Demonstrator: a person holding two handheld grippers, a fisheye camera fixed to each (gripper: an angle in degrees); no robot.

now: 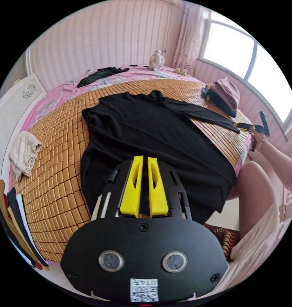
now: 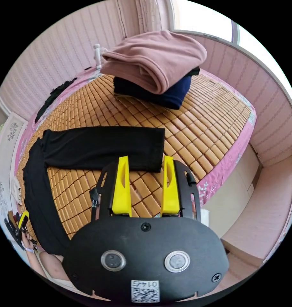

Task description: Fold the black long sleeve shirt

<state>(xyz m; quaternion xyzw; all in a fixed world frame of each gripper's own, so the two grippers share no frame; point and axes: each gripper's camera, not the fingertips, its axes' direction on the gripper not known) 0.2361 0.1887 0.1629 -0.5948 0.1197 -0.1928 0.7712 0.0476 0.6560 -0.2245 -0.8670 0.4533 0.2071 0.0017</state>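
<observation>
The black long sleeve shirt (image 1: 146,134) lies flat on the bed mat. Its sleeve cuff (image 2: 152,148) sits just ahead of the right gripper (image 2: 146,166), whose jaws are spread. The sleeve's long axis runs across the jaws. The left gripper (image 1: 145,164), jaws nearly together and empty, hovers over the hem.

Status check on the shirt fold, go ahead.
Left tongs near shut, empty, over shirt. Right tongs open at sleeve cuff. Shirt flat, unfolded. Folded pile beyond the sleeve, apart.
</observation>
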